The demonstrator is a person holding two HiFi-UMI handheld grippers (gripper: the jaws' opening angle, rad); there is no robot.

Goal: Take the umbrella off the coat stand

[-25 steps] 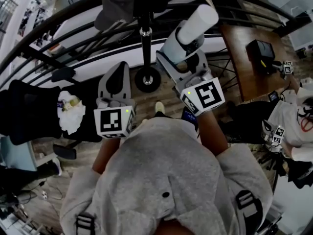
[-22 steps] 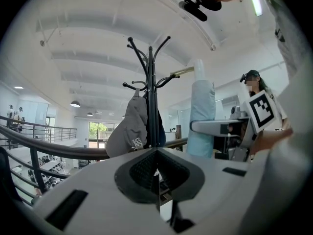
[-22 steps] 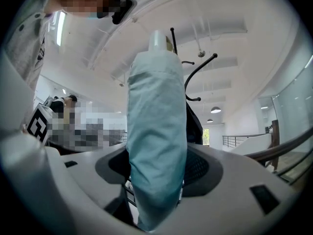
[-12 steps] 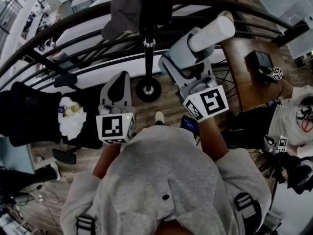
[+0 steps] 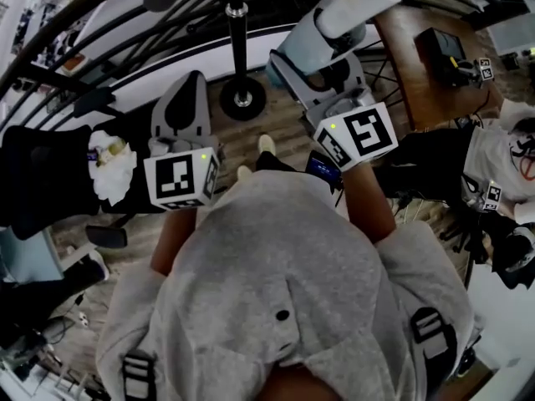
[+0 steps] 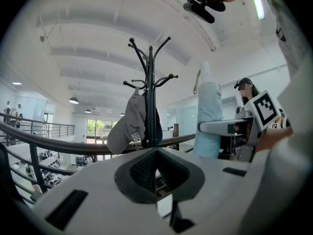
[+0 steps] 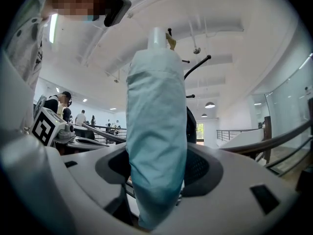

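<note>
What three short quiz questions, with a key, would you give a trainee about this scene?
1. True or false: the right gripper has its jaws shut on the light blue folded fabric umbrella.
2. What hangs on the black metal coat stand? A) a grey fabric cap B) a red scarf C) a yellow bag
3. Fill in: the left gripper has its jaws ____, with nothing between them.
Key: 1 true; 2 A; 3 shut.

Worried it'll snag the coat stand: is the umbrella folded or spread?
Folded. The umbrella is a tight pale-blue roll, upright between the fingers of the right gripper, no canopy or ribs fanned out.
</note>
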